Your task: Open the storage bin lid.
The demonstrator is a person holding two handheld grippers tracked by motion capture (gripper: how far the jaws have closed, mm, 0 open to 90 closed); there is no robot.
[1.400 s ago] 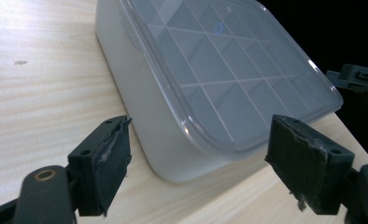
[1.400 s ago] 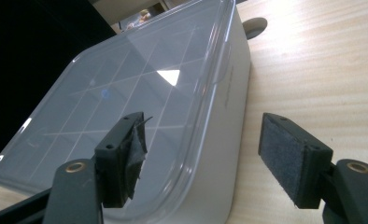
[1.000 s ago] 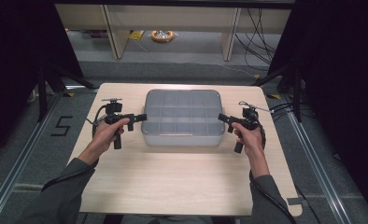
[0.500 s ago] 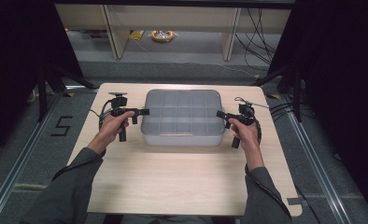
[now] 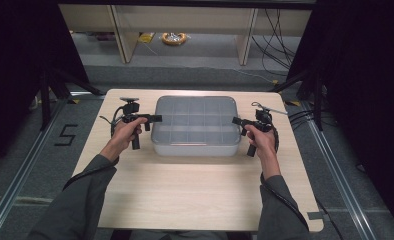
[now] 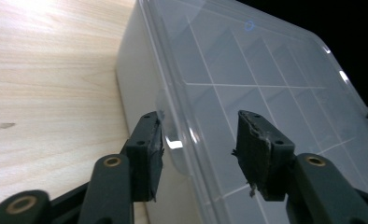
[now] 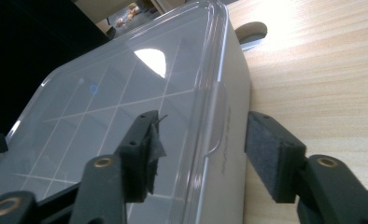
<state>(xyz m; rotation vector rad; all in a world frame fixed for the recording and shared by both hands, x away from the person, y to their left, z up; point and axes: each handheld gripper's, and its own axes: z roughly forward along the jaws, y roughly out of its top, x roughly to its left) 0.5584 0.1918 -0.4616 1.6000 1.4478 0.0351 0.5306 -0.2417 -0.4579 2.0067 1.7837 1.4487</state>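
While the lidded box (image 5: 195,126) sits shut on the table (image 5: 200,195), left claw (image 6: 198,140) and right claw (image 7: 203,149) straddle its end latches (both wide, nothing gripped), opening apparently not yet begun.

Grey long sleeves (image 5: 80,200); black hand-held gripper (image 6: 198,140) with brass-coloured pivot screws.

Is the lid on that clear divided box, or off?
On. The clear lid lies flat over the box, its latch tab down the side.

Both forearms reach forward over the tabletop (image 5: 195,195), the left gripper (image 5: 155,118) and right gripper (image 5: 236,120) pointing inward toward each other, jaws parted.
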